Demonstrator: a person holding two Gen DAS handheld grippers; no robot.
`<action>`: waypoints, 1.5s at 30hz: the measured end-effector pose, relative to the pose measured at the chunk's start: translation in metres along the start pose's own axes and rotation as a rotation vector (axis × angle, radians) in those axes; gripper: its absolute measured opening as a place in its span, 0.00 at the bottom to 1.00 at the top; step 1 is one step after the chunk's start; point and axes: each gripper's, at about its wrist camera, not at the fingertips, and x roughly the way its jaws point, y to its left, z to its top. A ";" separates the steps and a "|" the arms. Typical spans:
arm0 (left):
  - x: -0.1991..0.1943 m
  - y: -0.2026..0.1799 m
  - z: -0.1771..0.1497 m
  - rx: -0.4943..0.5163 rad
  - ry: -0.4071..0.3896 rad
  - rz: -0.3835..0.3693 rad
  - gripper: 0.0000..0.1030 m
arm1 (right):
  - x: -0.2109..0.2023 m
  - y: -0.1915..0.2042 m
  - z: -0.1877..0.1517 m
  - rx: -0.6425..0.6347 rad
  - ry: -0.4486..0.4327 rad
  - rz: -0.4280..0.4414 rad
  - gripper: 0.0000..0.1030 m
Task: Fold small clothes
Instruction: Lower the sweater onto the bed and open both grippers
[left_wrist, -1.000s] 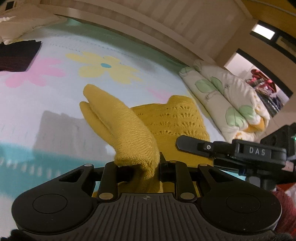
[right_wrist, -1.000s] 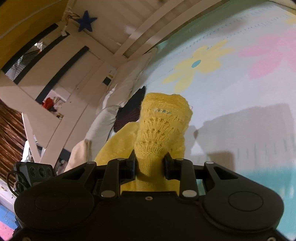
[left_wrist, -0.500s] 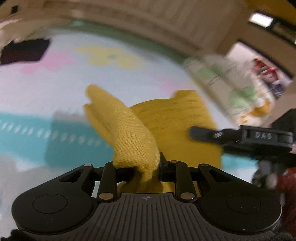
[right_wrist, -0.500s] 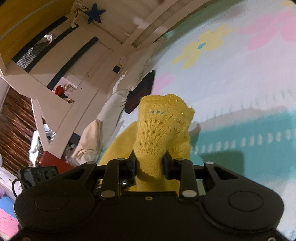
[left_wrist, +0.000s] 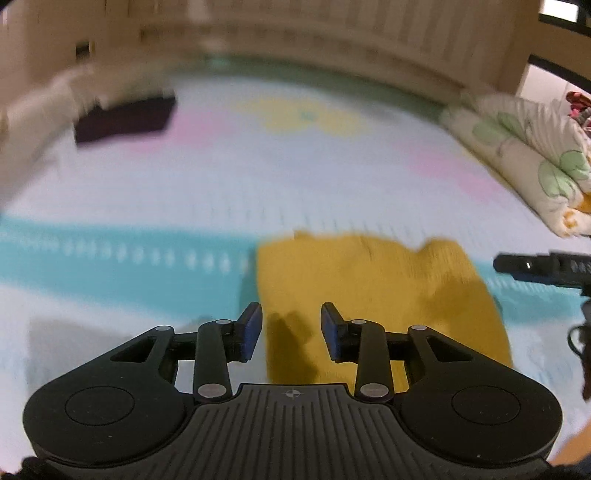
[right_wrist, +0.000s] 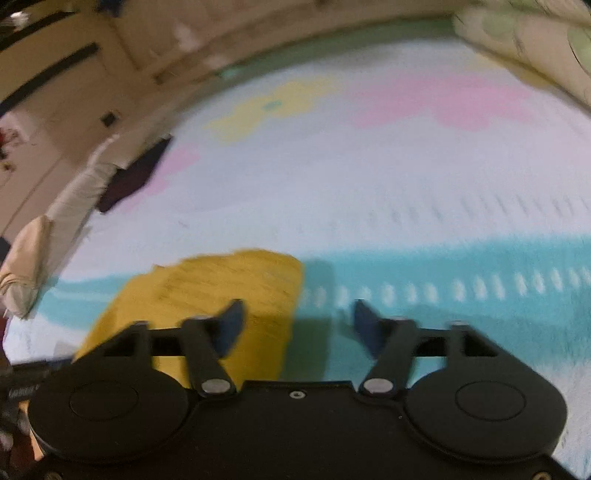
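Left gripper (left_wrist: 291, 314) over the near left part of the yellow knit garment (left_wrist: 373, 295), jaws just opened partway, nothing clamped. Garment flat on the flower-print bed cover (left_wrist: 258, 192), across its teal stripe. Right gripper (right_wrist: 297, 314) above the garment's right edge, jaws just opened wide, empty. Floral quilt (left_wrist: 535, 162) far right.

Mustard-yellow knit (left_wrist: 369, 291) on a pastel flowered, teal-striped sheet (left_wrist: 221, 192).
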 end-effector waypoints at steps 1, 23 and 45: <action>0.002 -0.004 0.004 0.016 -0.018 0.006 0.35 | 0.001 0.009 0.000 -0.035 -0.014 0.005 0.84; 0.096 -0.013 0.045 0.006 0.131 0.081 0.55 | 0.070 -0.007 0.005 0.010 0.058 -0.166 0.99; -0.039 -0.047 -0.029 0.026 0.110 0.065 0.56 | -0.069 0.044 -0.060 -0.093 -0.093 -0.062 0.99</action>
